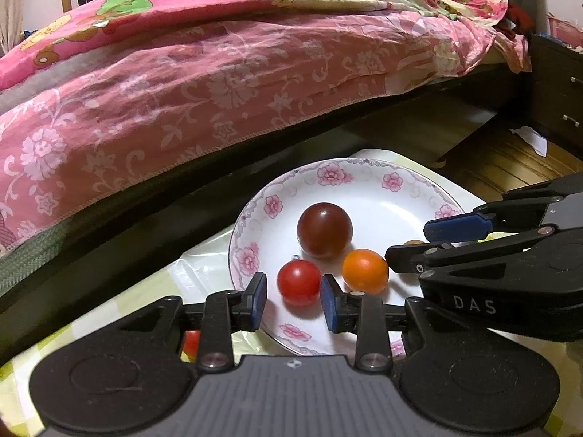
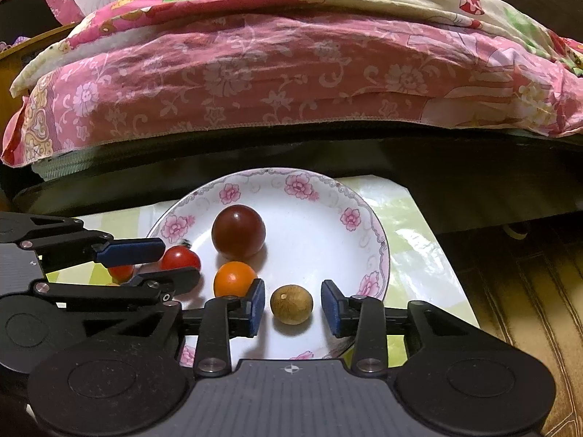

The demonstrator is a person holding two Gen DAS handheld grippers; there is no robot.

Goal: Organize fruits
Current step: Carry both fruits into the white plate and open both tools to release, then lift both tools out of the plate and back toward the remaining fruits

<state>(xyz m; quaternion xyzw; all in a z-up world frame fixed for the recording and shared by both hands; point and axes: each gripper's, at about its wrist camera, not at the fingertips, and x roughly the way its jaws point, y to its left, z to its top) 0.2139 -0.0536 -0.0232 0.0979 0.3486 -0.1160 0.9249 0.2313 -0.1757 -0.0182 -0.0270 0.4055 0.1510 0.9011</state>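
Both grippers hang over the near side of a flowered plate (image 2: pixel 349 218), which serves as the landmark. Left gripper (image 1: pixel 293 300) has its blue pads (image 1: pixel 259 300) spread wide, one on each side of a red tomato (image 1: pixel 298 282) that sits on the plate's near-left part; neither pad touches the fruit, so it holds nothing. Right gripper (image 2: pixel 292 307) is spread just as wide over the plate's near-right part, its pads (image 2: pixel 258 306) flanking a brown round fruit (image 2: pixel 291 304) with a clear gap on both sides; it grips nothing either.

On the plate, a dark maroon tomato (image 2: pixel 238 231) lies close to the centre, slightly toward the far side. An orange tomato (image 2: pixel 235 278) lies nearer than it, between the red one and the brown fruit, just beside the right gripper's left pad. Another red tomato (image 2: pixel 122 272) lies off the plate, beyond its left rim, on a glossy yellow-green checked cloth (image 2: pixel 411 255) that the plate stands on.

Beyond the plate's far rim runs a dark bed frame (image 2: pixel 291 153), topped by a pink floral bedspread (image 2: pixel 255 80). Right of the plate, past the cloth's edge, is wooden floor (image 2: pixel 528 291).
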